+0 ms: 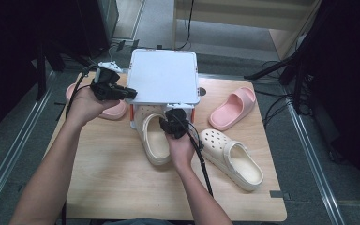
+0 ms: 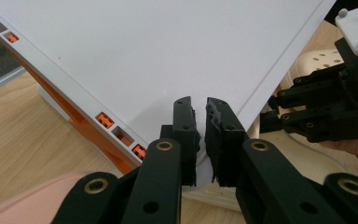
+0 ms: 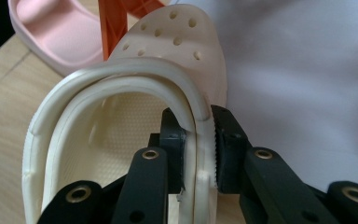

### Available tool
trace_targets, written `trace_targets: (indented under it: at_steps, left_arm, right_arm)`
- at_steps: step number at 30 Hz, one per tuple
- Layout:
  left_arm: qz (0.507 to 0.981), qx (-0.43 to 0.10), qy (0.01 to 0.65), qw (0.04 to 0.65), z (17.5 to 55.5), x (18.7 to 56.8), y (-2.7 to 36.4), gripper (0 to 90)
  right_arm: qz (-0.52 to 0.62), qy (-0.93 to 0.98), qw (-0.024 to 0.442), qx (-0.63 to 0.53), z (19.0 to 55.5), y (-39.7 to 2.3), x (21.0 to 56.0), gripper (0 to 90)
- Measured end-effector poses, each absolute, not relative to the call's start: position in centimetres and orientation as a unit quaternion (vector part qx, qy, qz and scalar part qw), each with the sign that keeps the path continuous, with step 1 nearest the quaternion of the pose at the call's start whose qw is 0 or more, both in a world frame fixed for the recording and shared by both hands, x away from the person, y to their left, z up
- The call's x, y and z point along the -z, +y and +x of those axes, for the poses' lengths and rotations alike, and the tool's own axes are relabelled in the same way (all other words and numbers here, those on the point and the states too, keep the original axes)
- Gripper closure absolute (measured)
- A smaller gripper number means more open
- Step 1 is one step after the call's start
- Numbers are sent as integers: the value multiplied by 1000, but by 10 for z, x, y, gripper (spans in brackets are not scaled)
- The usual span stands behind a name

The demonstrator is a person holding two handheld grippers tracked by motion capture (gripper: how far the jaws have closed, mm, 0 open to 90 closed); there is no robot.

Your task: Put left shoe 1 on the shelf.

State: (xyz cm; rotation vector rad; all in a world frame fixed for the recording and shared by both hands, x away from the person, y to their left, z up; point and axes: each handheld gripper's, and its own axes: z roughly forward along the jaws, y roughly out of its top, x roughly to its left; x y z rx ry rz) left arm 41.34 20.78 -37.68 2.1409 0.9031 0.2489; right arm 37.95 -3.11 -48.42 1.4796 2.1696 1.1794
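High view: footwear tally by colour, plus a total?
Cream clogs: 2, one gripped at its side wall by the right claw with its toe under the white shelf, one lying free on the table.
Pink slides: 2, one right of the shelf, one left of it by the left claw.
Total: 4

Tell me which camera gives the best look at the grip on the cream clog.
The right gripper view: the right gripper pinches the cream clog wall. The high view shows hand and clog small; the left gripper view only a perforated corner.
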Motion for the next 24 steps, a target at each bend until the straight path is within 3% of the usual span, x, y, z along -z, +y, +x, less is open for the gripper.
trace_targets:
  at_steps: [9,18,22,24]
  left_arm:
    - [843,-98,354,393,413,377,208,820]
    - [843,-98,355,392,413,377,208,820]
    - [843,-99,355,391,413,377,208,821]
    - [843,-99,355,391,413,377,208,821]
  right_arm:
    - [505,745,143,-411,378,-23,487,735]
    - [474,761,130,-423,365,-35,480,553]
    - [460,764,133,-432,352,-46,473,556]
    - [457,764,121,-438,346,-50,471,612]
